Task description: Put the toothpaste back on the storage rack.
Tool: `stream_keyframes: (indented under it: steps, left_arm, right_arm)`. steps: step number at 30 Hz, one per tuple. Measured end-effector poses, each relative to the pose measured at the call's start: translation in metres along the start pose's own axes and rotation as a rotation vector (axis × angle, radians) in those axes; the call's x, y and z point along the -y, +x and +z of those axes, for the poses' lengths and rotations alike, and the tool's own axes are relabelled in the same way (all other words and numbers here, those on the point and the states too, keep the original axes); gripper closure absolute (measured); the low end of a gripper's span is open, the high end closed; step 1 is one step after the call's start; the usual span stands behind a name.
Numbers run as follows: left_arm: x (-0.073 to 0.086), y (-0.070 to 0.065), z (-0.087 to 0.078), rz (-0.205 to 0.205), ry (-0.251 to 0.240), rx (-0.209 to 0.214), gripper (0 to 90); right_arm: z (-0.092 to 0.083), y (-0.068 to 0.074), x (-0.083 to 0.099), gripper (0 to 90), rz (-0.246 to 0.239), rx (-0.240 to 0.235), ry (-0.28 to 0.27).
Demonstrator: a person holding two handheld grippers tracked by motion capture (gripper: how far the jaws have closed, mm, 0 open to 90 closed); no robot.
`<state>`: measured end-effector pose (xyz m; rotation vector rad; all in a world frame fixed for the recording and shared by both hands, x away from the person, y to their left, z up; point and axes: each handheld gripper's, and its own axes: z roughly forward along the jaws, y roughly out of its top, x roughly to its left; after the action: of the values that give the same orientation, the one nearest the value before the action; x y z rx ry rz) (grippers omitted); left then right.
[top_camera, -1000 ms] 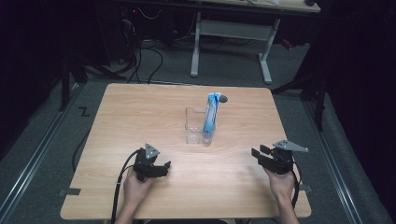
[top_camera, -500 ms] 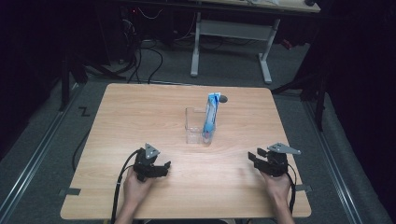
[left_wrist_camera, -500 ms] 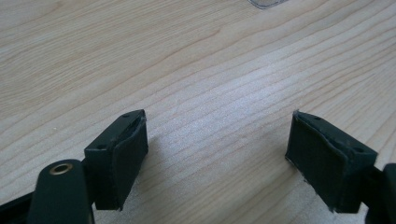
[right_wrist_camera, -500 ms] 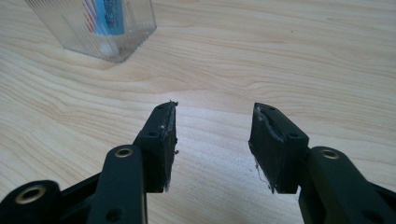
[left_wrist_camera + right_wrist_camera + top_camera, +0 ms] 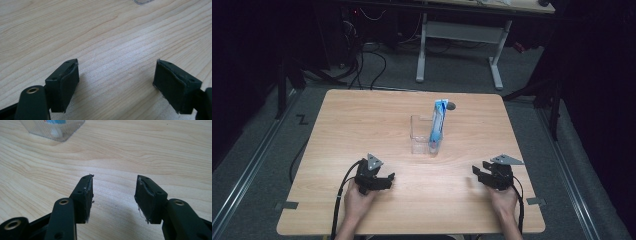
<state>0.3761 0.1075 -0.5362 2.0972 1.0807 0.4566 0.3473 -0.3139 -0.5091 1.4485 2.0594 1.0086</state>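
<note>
Clear box [image 5: 422, 135] holding blue tube [image 5: 438, 125] mid-surface [image 5: 362, 115], well apart from both grippers near the front edge. Left gripper [image 5: 384, 181] fingers released; right gripper [image 5: 478, 175] fingers released, just been opening, nothing between.

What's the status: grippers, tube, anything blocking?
Left gripper open, empty, low over table. Right gripper empty, jaws just opening wider. Blue tube stands tilted in clear container, mid-table, untouched. Nothing between either gripper and container.
</note>
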Motion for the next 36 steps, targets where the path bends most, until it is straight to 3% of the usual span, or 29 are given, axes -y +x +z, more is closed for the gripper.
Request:
stream_keyframes:
  steps: [18, 25, 27, 36]
  left_arm:
    - [0.000, 0.000, 0.000, 0.000, 0.000, 0.000, 20.6]
    - [0.000, 0.000, 0.000, -0.001, 0.000, 0.000, 20.6]
    - [0.000, 0.000, 0.000, 0.000, 0.000, 0.000, 20.6]
    - [0.000, 0.000, 0.000, 0.000, 0.000, 0.000, 20.6]
  right_arm:
    - [0.025, 0.012, 0.002, 46.7, -0.050, 0.009, 0.080]
    - [0.028, 0.015, 0.002, 45.5, -0.063, 0.016, 0.073]
    - [0.030, 0.017, 0.002, 44.0, -0.089, 0.029, 0.067]
    - [0.035, 0.018, 0.001, 39.9, -0.085, 0.028, 0.052]
